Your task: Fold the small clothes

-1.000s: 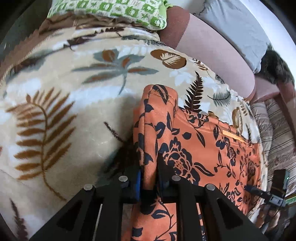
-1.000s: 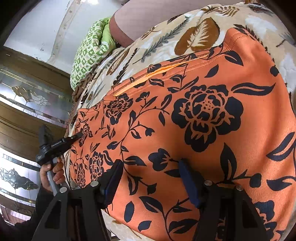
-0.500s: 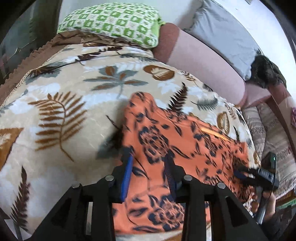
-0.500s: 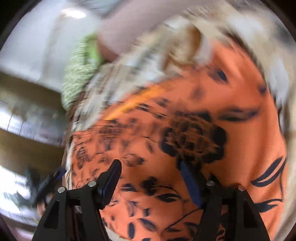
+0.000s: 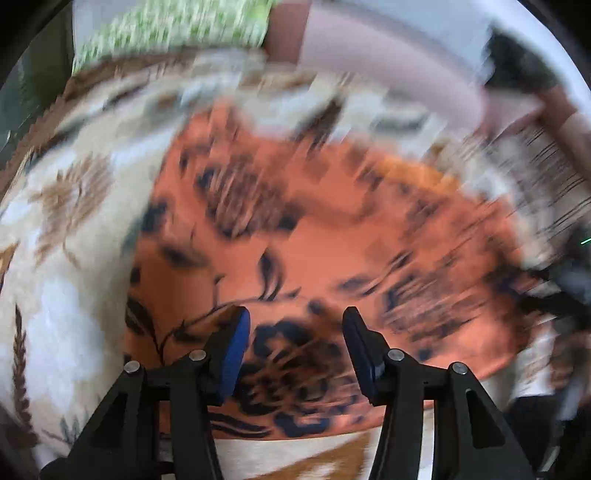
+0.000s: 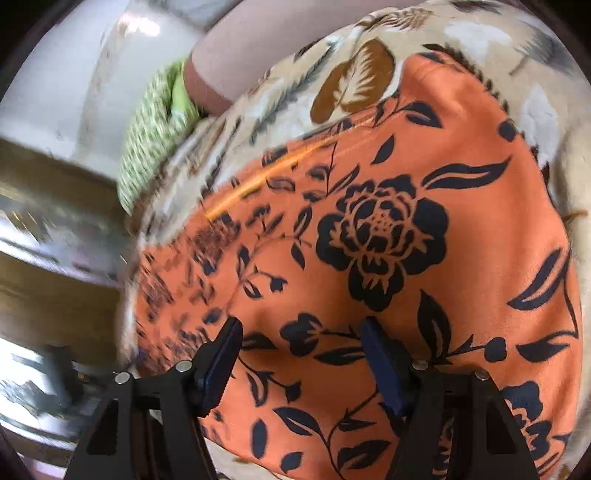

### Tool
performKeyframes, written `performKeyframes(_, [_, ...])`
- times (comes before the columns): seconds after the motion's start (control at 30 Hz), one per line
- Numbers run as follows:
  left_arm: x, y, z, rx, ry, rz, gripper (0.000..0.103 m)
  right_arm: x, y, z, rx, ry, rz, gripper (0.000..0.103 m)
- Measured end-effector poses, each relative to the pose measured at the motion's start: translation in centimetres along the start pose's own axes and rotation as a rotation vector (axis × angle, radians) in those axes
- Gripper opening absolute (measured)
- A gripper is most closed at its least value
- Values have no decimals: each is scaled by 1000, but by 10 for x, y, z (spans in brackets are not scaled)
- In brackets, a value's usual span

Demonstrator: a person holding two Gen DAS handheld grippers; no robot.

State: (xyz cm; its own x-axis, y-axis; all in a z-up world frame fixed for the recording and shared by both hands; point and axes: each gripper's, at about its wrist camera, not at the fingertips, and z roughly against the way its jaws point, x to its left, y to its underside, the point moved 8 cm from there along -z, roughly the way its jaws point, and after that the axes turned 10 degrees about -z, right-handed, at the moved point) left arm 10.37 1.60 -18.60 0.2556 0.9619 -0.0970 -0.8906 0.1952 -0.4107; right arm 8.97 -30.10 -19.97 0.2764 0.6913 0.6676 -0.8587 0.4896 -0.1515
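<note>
The orange floral garment lies limp and light on the leaf-print blanket; its 3 o'clock edge looks best to pinch. The left claw is opening with nothing gripped, and the right claw is spread, holding nothing.

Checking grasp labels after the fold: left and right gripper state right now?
Left gripper: jaws opening, nothing pinched, above the orange floral garment.
Right gripper: open, empty, over the same garment.

Left wrist view: steeply down and close over the orange floral garment, heavily blurred, green pillow beyond it. Right wrist view: slanting down, close over the same garment, pillow beyond-left. Shared: garment, leaf-print blanket, pillow.
</note>
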Motion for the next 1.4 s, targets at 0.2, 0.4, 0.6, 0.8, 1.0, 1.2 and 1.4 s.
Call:
performKeyframes(0.2, [-8,-3,12,-79,-30,-46,56,30,5,15,-27,-50,124,75])
performKeyframes(0.4, [-11,1,4,-49,-98,-101,57,9,0,7,-11,-56,-1,75])
performKeyframes(0.6, [-5,-1,3,-47,-87,-65,57,8,0,-5,-6,-1,36,76])
performKeyframes(0.8, [-10,-5,14,-67,-96,-72,57,33,1,13,-42,-50,88,75])
performKeyframes(1.0, [-9,-8,10,-46,-130,-76,57,-10,-5,-9,-5,-1,-34,75])
performKeyframes(1.2, [-7,-3,8,-23,-164,-81,57,24,7,25,-46,-78,26,76])
performKeyframes(1.4, [-10,6,3,0,-177,-108,59,-16,9,16,-31,-67,-83,75])
